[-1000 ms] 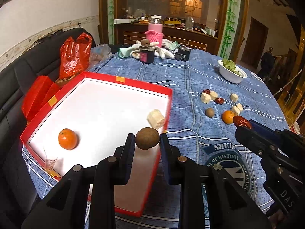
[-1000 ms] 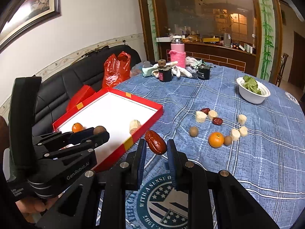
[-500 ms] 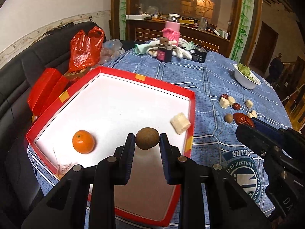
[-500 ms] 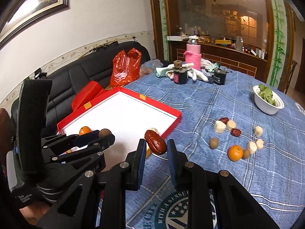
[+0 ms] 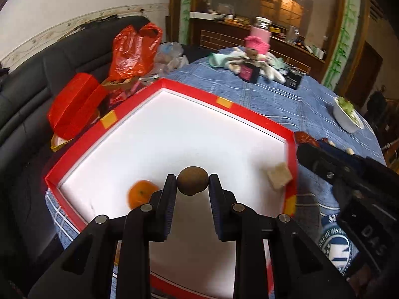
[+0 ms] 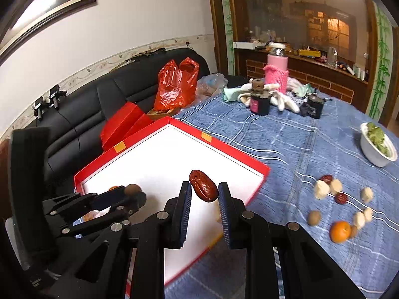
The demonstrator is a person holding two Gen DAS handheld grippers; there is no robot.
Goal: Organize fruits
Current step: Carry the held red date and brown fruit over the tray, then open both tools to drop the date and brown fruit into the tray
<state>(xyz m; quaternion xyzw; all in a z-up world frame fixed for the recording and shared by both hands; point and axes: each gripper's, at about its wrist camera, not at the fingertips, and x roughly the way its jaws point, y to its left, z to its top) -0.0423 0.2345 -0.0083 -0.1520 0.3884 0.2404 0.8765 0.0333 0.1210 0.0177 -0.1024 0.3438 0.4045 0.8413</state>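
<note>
My left gripper (image 5: 192,185) is shut on a round brown fruit (image 5: 192,180) and holds it above the white floor of the red-rimmed box (image 5: 249,115). In the box lie an orange (image 5: 139,195) and a pale cube piece (image 5: 279,175). My right gripper (image 6: 204,191) is shut on a dark red date (image 6: 203,185) and holds it over the box's right side (image 6: 232,154). The left gripper with its brown fruit (image 6: 132,189) shows at lower left in the right wrist view. Loose fruits lie on the blue cloth: an orange (image 6: 339,231), a brown fruit (image 6: 313,218), red dates (image 6: 341,198), pale cubes (image 6: 321,189).
A white bowl of greens (image 6: 377,147) stands at the right. A dark jar (image 6: 259,102), a pink wrapped jar (image 6: 276,74) and gloves sit at the table's far end. A red plastic bag (image 6: 175,84) and red box lid (image 6: 124,124) lie on the black sofa to the left.
Both grippers have moved left and forward over the red box, each still holding its fruit. The loose fruits on the cloth now lie further right in view.
</note>
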